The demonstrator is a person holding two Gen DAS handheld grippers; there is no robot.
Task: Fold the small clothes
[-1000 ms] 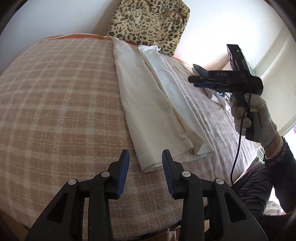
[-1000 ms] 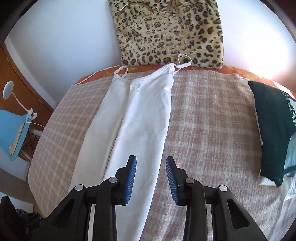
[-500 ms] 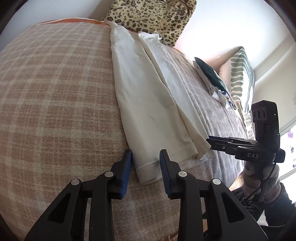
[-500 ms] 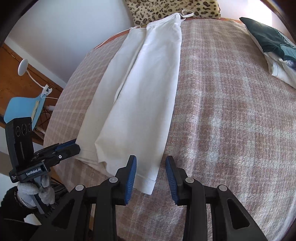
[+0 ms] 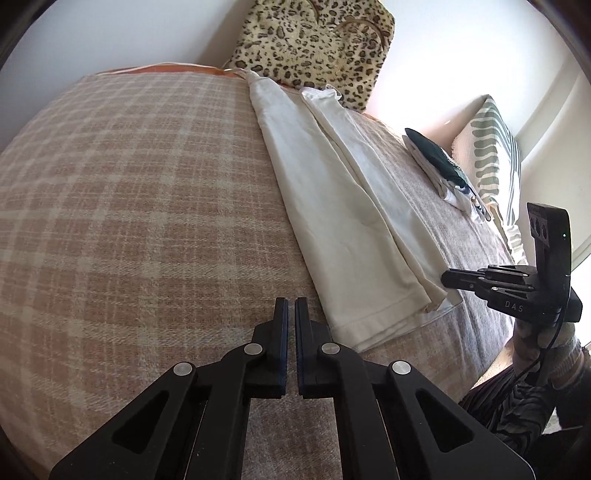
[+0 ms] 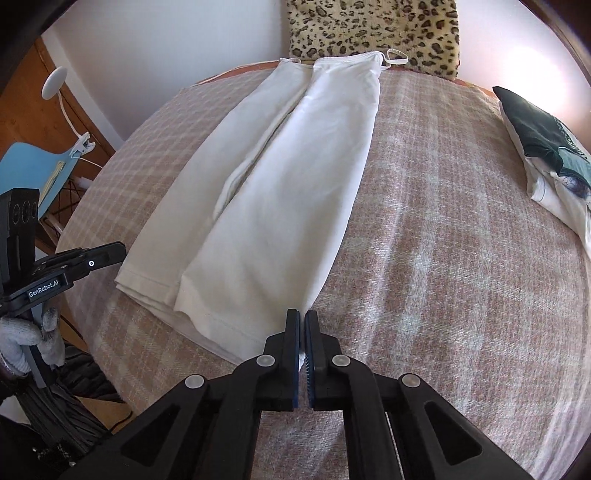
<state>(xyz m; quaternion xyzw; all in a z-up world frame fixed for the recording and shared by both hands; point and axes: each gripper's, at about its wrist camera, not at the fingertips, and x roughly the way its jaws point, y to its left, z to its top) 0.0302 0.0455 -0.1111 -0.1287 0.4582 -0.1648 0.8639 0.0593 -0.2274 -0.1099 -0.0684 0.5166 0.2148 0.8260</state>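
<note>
A white strappy top lies folded lengthwise in a long strip on the plaid blanket, straps toward the leopard cushion. It also shows in the right wrist view. My left gripper is shut and empty, over the blanket just left of the top's hem corner. It shows from the side in the right wrist view. My right gripper is shut at the hem's right corner; a bit of white shows between its jaws. It also shows in the left wrist view.
A leopard-print cushion leans on the wall at the bed's far end. Folded dark and white clothes lie at the right, by a striped pillow. A blue chair and lamp stand left of the bed.
Both grippers have closed from open. The left gripper now sits beside the hem corner instead of straddling it. The right gripper has come down onto the hem's right corner.
</note>
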